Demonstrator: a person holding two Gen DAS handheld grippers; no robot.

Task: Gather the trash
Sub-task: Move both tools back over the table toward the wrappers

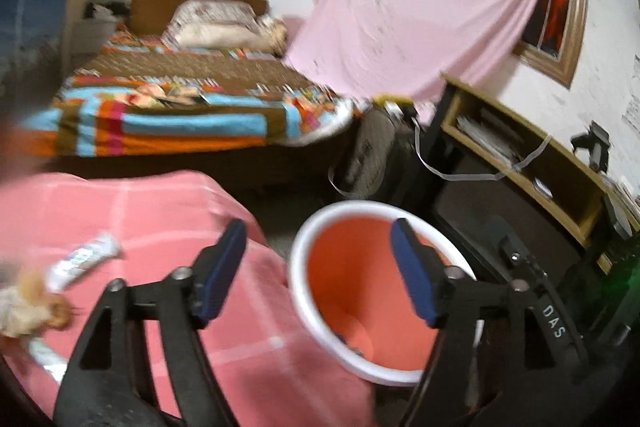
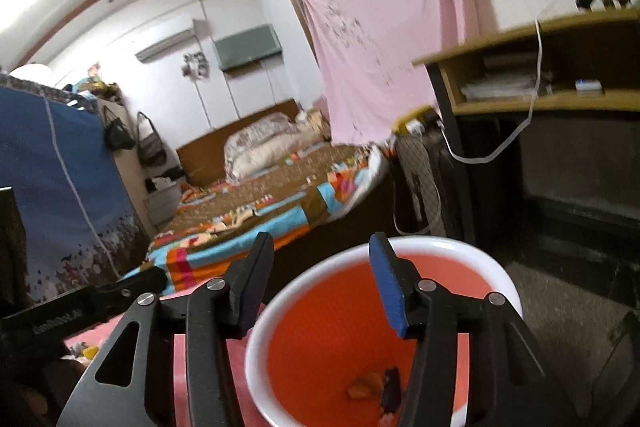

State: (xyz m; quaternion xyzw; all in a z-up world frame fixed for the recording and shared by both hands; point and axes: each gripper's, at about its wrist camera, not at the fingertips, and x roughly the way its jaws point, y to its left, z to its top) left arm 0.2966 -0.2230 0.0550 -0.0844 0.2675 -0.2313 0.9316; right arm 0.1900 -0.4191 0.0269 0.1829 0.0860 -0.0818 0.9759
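An orange bin with a white rim (image 1: 360,291) stands on the floor beside a pink checked cloth surface (image 1: 160,219). It also shows in the right wrist view (image 2: 328,331), with a few scraps of trash (image 2: 372,383) at its bottom. My left gripper (image 1: 318,267) is open and empty, above the bin's left rim. My right gripper (image 2: 320,279) is open and empty, over the bin. On the pink cloth lie a white wrapper (image 1: 84,261), a crumpled beige scrap (image 1: 28,307) and another white wrapper (image 1: 46,355).
A bed with a striped colourful cover (image 1: 180,107) lies behind. A wooden desk with shelves (image 1: 520,155) stands to the right of the bin, with a fan-like grille (image 1: 372,155) and a hanging cable. A pink sheet (image 1: 420,7) hangs at the window. A blue wardrobe (image 2: 60,195) stands left.
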